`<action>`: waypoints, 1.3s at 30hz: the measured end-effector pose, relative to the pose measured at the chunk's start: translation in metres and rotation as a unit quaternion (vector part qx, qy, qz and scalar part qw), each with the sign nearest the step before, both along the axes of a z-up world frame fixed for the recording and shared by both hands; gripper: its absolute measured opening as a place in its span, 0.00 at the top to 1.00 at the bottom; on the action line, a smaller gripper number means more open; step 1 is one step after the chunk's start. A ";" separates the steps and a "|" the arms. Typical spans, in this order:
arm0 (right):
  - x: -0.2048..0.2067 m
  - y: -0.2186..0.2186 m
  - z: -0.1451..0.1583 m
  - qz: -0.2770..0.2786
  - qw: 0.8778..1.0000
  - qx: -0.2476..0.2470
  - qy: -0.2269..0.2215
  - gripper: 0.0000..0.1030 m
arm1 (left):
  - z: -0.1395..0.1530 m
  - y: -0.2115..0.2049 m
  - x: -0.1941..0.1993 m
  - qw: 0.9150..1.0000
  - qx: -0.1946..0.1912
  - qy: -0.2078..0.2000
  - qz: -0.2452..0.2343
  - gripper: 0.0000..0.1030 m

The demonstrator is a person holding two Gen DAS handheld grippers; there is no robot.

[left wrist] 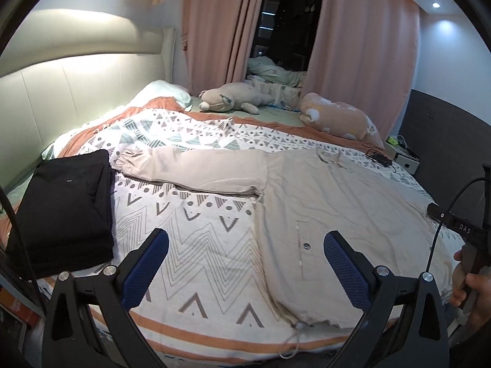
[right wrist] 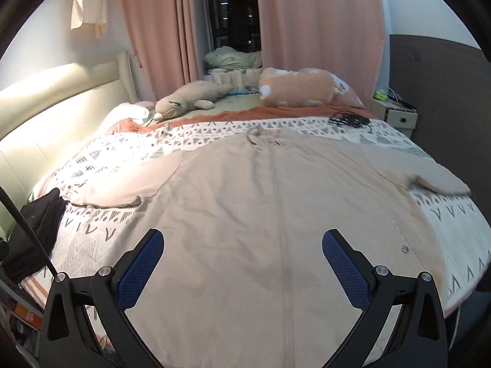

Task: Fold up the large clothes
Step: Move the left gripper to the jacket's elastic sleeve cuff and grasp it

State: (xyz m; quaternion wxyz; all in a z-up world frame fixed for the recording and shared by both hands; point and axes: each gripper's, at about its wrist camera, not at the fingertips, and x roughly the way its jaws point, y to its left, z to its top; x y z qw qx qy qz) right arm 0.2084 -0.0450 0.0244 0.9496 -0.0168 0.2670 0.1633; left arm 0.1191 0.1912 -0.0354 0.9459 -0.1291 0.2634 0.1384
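A large beige jacket (right wrist: 260, 202) lies spread flat on the patterned bed cover, sleeves out to both sides; it also shows in the left wrist view (left wrist: 337, 202). Its left sleeve (left wrist: 190, 168) stretches toward a folded black garment (left wrist: 64, 211). My left gripper (left wrist: 245, 239) is open and empty above the cover near the jacket's left edge. My right gripper (right wrist: 242, 239) is open and empty above the jacket's lower middle. The right gripper's body and the hand holding it (left wrist: 472, 263) show at the right edge of the left wrist view.
A plush toy (right wrist: 190, 98) and an orange pillow (right wrist: 303, 89) lie at the far side of the bed. A padded headboard (left wrist: 61, 98) runs along the left. Pink curtains (right wrist: 319, 30) hang behind. A bedside stand (right wrist: 396, 113) sits far right; black cords (right wrist: 349, 121) lie near it.
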 end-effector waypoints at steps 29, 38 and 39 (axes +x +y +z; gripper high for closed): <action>0.213 0.140 -0.026 0.132 0.987 0.023 0.083 0.00 | -0.003 0.208 0.130 0.983 -0.094 0.071 0.142 0.20; 0.263 0.142 -0.056 0.112 0.986 0.026 0.117 0.23 | -0.058 0.252 0.199 0.970 -0.130 0.126 0.165 0.27; 0.268 0.139 -0.060 0.106 0.987 0.026 0.121 0.23 | -0.066 0.257 0.206 0.968 -0.136 0.132 0.167 0.28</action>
